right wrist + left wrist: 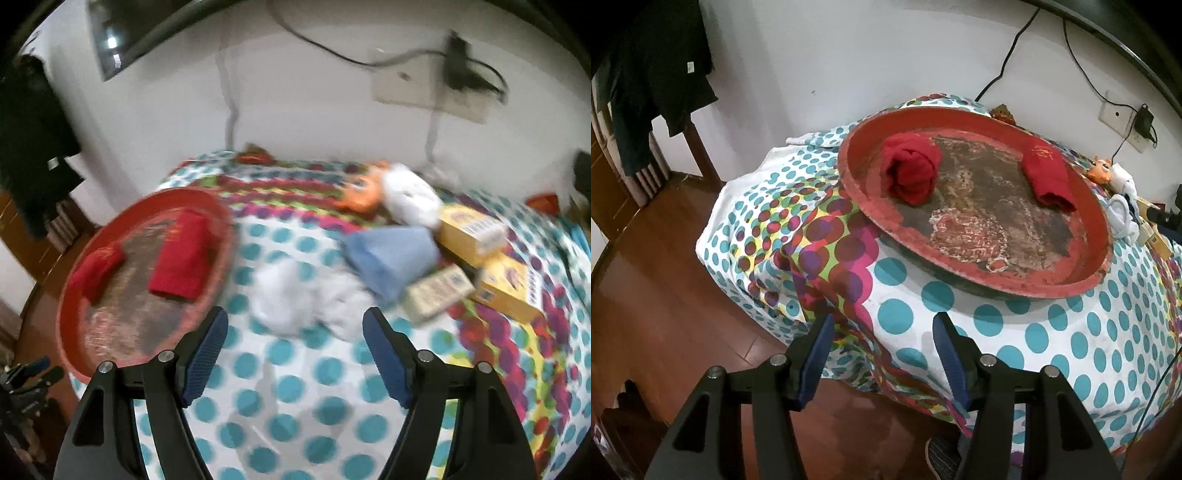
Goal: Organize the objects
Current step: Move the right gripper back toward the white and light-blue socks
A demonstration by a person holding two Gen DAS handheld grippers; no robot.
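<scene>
A round red tray point(849, 177) sits on a dotted tablecloth; it also shows in the right wrist view point(70, 295). In it lie a rolled red cloth point(910, 171) and a folded red cloth point(1047, 177), seen too in the right wrist view as the roll point(96, 271) and the folded one point(183, 258). My left gripper point(882, 328) is open and empty, near the table's front edge, short of the tray. My right gripper point(295, 325) is open and empty, just in front of white cloths point(306, 299). A blue cloth point(391, 258) lies beyond them.
Yellow boxes point(472, 229) point(506, 284), a small pale box point(436, 295), an orange toy point(362, 192) and a white soft item point(410, 195) lie right of the tray. Cables and a wall socket point(1119, 114) are behind. Wooden floor point(665, 295) lies left.
</scene>
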